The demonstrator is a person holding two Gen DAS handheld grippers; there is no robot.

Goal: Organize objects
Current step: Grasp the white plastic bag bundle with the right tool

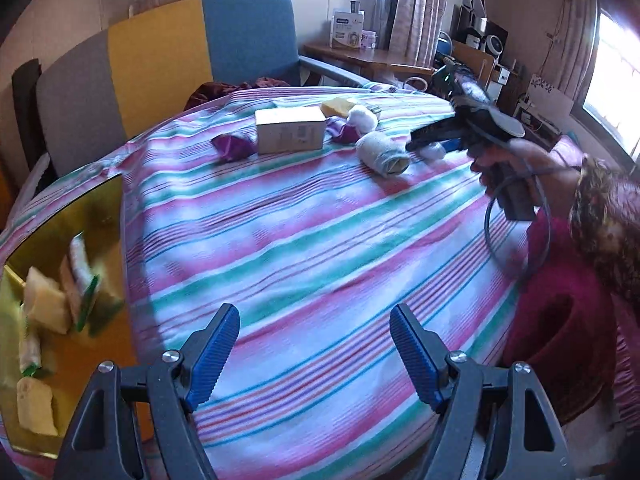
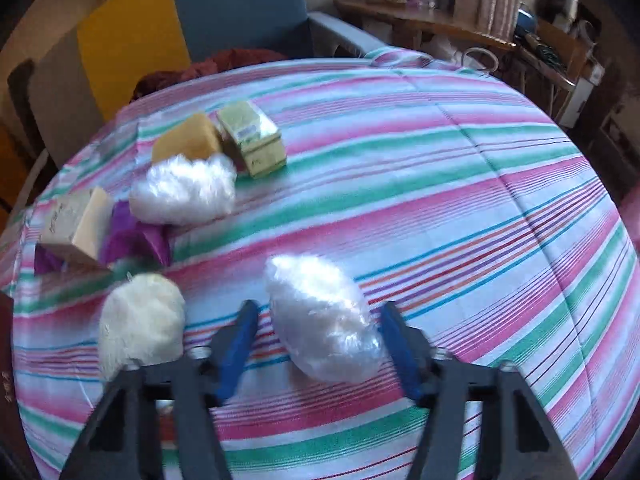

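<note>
Right tongs (image 2: 314, 346) spread and straddling the white plastic-wrapped bundle (image 2: 324, 320) on the striped table (image 2: 460, 208), long axis slanting between fingers; left tongs (image 1: 316, 354) spread, empty, well back.

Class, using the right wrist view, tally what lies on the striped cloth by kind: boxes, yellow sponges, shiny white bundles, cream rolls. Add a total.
Boxes: 2, the green box and the tan box
Yellow sponges: 1, the yellow sponge
Shiny white bundles: 2, the far white bundle and the near white bundle
Cream rolls: 1, the cream roll
Total: 6
</note>
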